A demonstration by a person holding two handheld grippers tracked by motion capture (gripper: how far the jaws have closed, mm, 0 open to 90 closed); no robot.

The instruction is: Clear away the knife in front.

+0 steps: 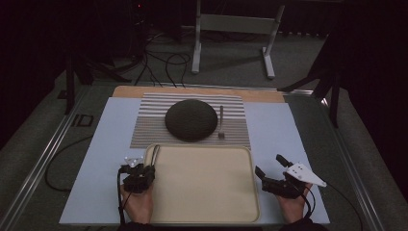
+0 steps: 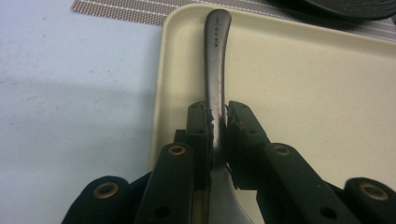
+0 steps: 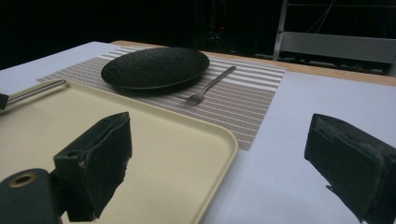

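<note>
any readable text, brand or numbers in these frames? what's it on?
One marking: a small stamped line along the handle of the metal utensil clamped in the left gripper, over the tray. Too small and blurred to read.
No lettering visible on the plate, fork or placemat.

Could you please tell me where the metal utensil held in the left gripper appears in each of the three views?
High view: the grey metal utensil lies over the left rim of the beige plastic tray, ahead of the left gripper.
Left gripper view: its handle runs up the middle, clamped between the jaws.
Right gripper view: a thin bar at the far left edge.
Shared landmark: the round black plate on the striped placemat.
</note>
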